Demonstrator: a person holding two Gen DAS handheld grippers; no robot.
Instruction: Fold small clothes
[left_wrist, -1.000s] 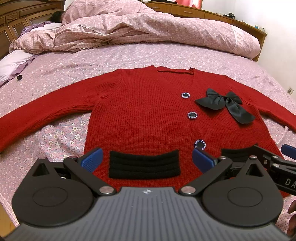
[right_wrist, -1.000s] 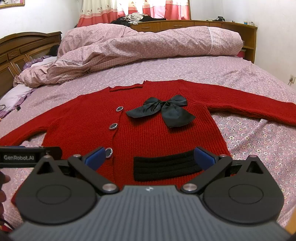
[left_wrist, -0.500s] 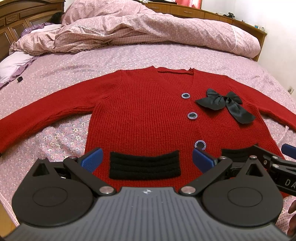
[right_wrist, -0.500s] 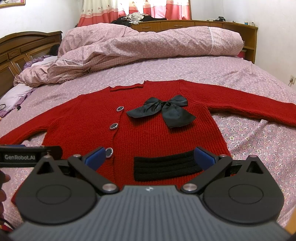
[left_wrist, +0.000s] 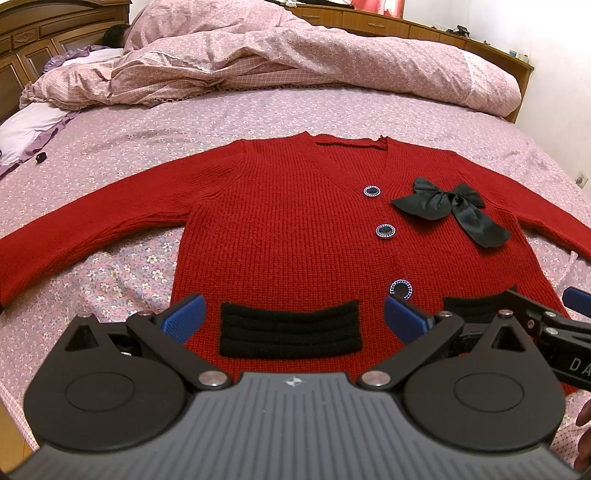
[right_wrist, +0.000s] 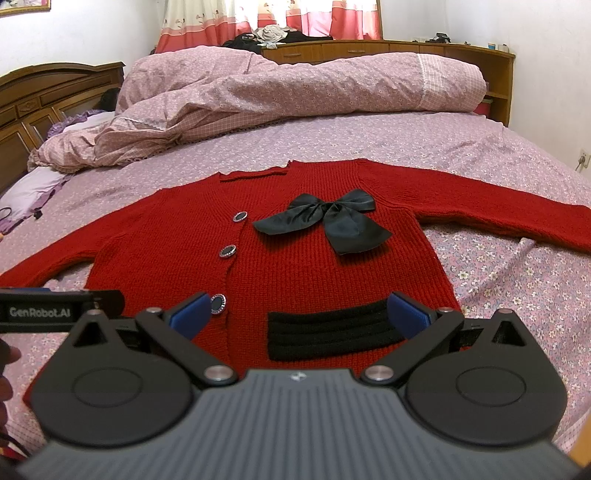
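Note:
A small red knit cardigan (left_wrist: 280, 229) (right_wrist: 332, 273) lies flat and face up on the bed, both sleeves spread out to the sides. It has a black bow (left_wrist: 450, 206) (right_wrist: 328, 221), three buttons and two black pocket bands (left_wrist: 291, 328) (right_wrist: 332, 332). My left gripper (left_wrist: 293, 317) hovers open over the hem, its blue pads either side of the left pocket band. My right gripper (right_wrist: 301, 317) is open too, above the right pocket band. Neither holds anything. The right gripper's body (left_wrist: 546, 325) shows at the right edge of the left wrist view.
A crumpled pink duvet (left_wrist: 280, 62) (right_wrist: 280, 92) is heaped across the far side of the bed. The floral sheet (left_wrist: 122, 266) surrounds the cardigan. A wooden headboard (right_wrist: 48, 96) stands at the left, a wooden shelf unit (right_wrist: 443, 51) behind. A small dark object (left_wrist: 40, 158) lies far left.
Both grippers have stayed open and almost still; the left wrist view has shifted only slightly. The cardigan has not moved.

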